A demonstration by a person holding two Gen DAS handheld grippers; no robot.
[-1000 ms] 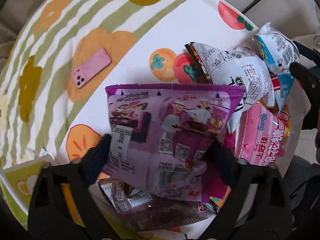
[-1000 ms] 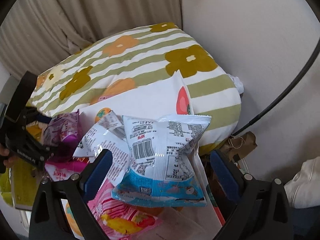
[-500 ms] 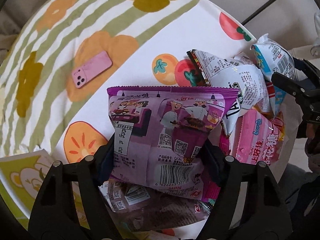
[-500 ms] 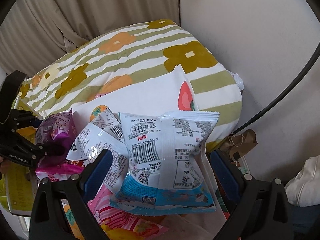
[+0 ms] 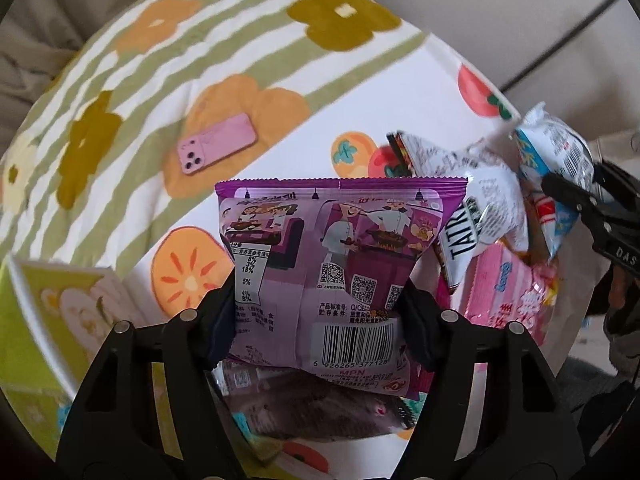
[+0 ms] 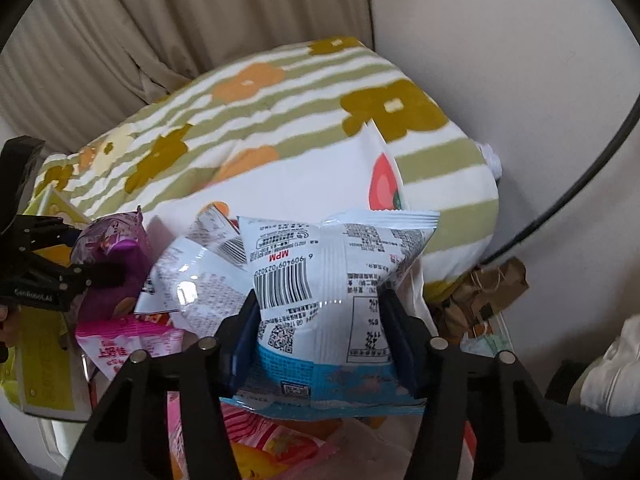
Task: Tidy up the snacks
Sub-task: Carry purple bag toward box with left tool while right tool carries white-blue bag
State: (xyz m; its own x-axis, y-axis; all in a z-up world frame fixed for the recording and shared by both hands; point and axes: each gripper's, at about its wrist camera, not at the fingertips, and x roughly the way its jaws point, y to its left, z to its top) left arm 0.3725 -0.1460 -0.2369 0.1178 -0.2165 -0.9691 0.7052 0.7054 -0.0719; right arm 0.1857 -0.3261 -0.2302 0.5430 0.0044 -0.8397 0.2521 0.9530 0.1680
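Note:
A purple snack bag hangs between the pads of my left gripper, whose jaws are closing and press on both of its sides. It is lifted above a dark snack bag. In the right wrist view the same purple bag shows at the left, held by the left gripper. My right gripper has its jaws closing on a white and blue snack bag, and the pads squeeze its lower half. That bag also appears at the right edge of the left wrist view.
More snacks lie heaped between the grippers: a white bag and a pink candy bag. A pink phone rests on the striped floral blanket. A green and yellow box stands at the left. A brown paper bag sits by the wall.
Both grippers have closed from wide open onto their bags. The left gripper has risen a little with the purple bag; the right one has stayed in place.

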